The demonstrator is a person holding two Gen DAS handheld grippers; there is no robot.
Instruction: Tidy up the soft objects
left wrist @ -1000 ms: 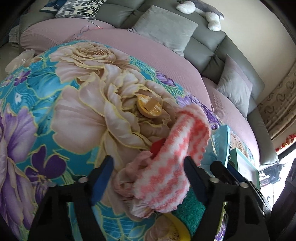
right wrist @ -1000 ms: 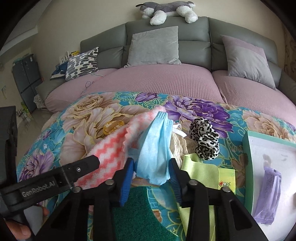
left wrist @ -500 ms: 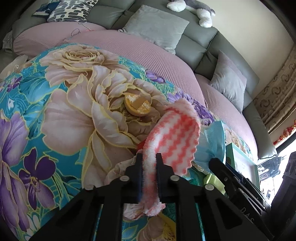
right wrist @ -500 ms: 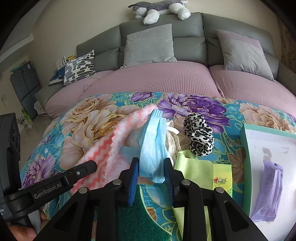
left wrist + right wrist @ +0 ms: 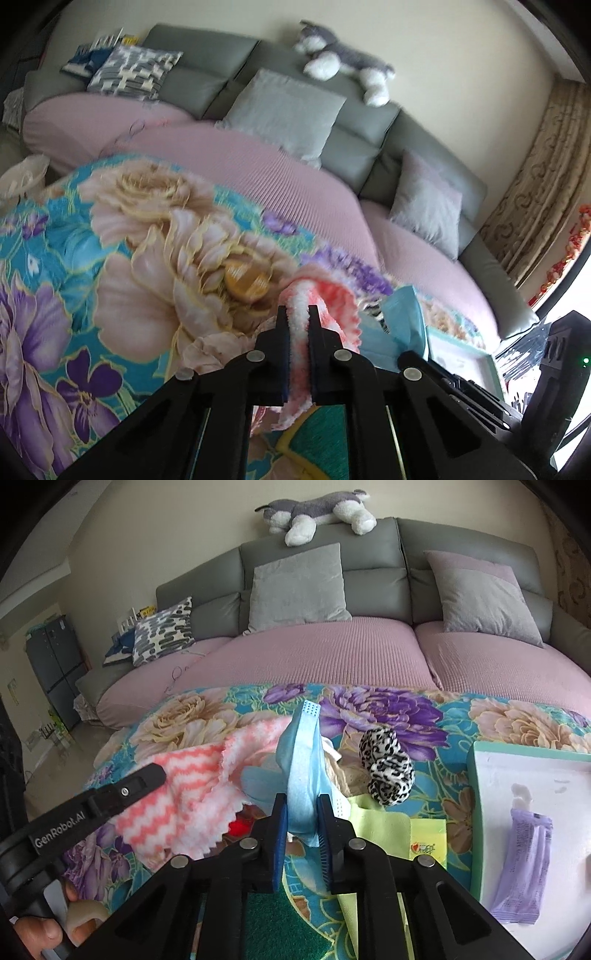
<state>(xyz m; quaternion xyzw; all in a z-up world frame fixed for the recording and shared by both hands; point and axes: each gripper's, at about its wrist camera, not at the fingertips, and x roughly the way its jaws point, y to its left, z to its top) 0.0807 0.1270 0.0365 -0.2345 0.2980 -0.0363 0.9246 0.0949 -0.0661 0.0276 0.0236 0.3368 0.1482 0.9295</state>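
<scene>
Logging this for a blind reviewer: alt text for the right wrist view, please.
The right gripper is shut on a blue face mask above a floral cloth. The left gripper pinches a pink zigzag towel; a leopard scrunchie lies nearby.

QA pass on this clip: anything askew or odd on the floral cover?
Mostly a jumble mid-sort: pink zigzag cloth and blue face mask are pinched up off the pile by the left gripper and right gripper. Lime cloth lies crumpled; leopard scrunchie loose. Nothing damaged.
</scene>
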